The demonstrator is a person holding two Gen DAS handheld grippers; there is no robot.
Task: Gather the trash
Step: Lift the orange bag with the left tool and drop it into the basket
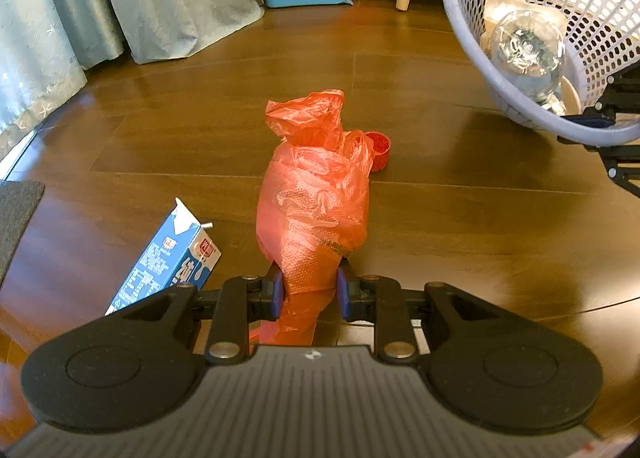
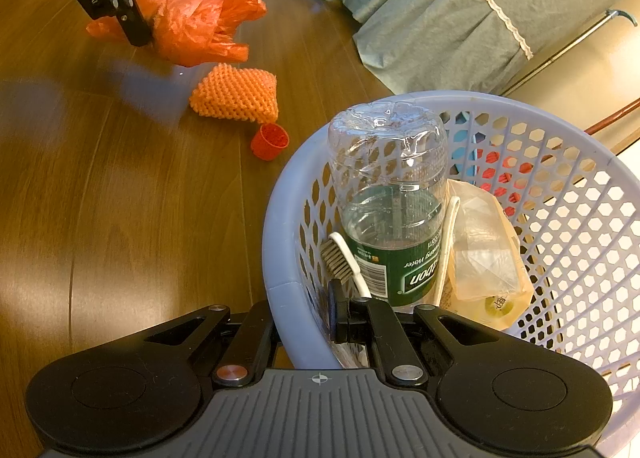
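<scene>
One orange bag [image 1: 314,197], one basket [image 2: 280,217] — one bottle [image 2: 390,197], one carton [image 1: 168,262].

black linkage arms, blue jaws (silver rivets)

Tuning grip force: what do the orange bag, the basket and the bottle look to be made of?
Orange bag: thin plastic film, translucent, crinkled, faintly embossed; it bunches between the left gripper fingers.
Basket: moulded plastic, matte lavender, perforated wall, solid rim; looks rigid, held at the rim by the right gripper.
Bottle: clear thin plastic, glossy, dented; probably PET.
</scene>
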